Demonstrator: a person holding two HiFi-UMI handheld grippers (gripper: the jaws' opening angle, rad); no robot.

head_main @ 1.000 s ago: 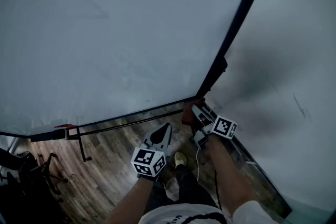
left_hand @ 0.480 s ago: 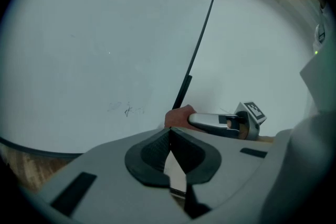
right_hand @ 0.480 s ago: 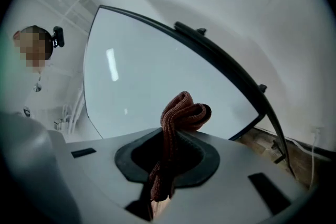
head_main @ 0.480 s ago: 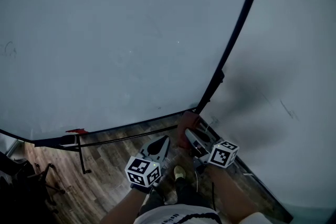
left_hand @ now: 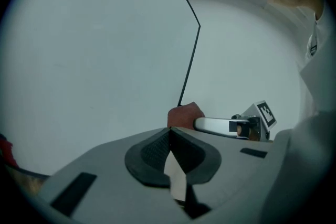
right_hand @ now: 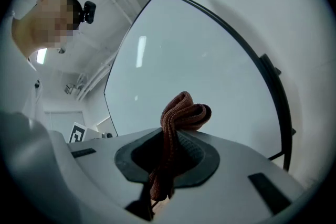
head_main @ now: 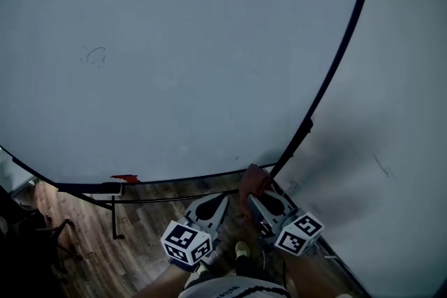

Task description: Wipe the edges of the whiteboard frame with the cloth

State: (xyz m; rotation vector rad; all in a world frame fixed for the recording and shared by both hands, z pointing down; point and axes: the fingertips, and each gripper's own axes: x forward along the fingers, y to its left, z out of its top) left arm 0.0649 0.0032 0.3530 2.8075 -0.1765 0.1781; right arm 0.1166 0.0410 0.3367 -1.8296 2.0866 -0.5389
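- Right tool (head_main: 257, 199) is pinching cloth (head_main: 252, 179) by frame's (head_main: 336, 66) lower corner.
- Left tool (head_main: 214, 203) is idling, pressed together, empty.
- Best keeping cloth tight vs edge, sliding slowly.

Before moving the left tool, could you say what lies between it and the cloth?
Nothing: the left gripper view shows a bare gap from left tool to cloth.

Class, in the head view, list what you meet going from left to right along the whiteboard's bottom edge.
From the left: small red object → left claw → brown cloth, held in the right claw → white wall.
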